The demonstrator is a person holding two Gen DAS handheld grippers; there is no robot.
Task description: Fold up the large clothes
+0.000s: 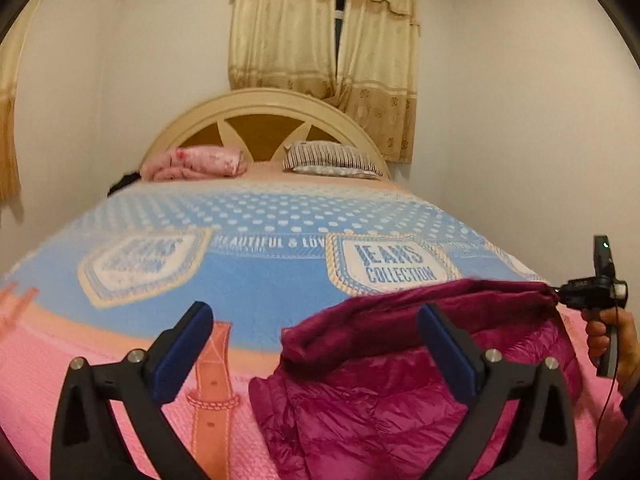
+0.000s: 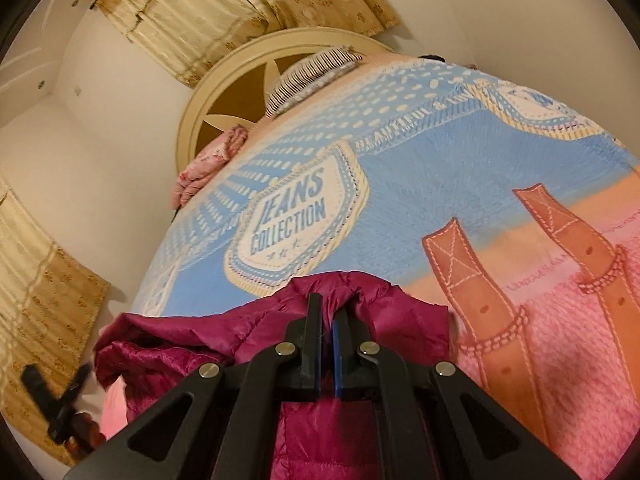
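Beyond both pairs of fingers spreads the bed (image 1: 248,280), its woven blanket (image 2: 400,200) nubbly in blue, peach and pink, printed with white dots, stitched badge shapes and tan belt straps. At its far end rises an arched cream headboard (image 1: 264,104) with a striped pillow (image 1: 332,158) and a rolled pink floral quilt (image 1: 196,162) against it. Nearer, the magenta puffer jacket (image 1: 380,392) lies on the pink end of the blanket, glossy, quilted and crumpled, partly doubled over, with its raised fold reaching ahead of the left gripper's right finger. The left gripper (image 1: 316,344) stands spread wide, blue pads bare, nothing between them. The right gripper (image 2: 328,320) is pinched tight on a bunched edge of the jacket, lifting it off the blanket; a hand (image 1: 608,336) grips its handle.
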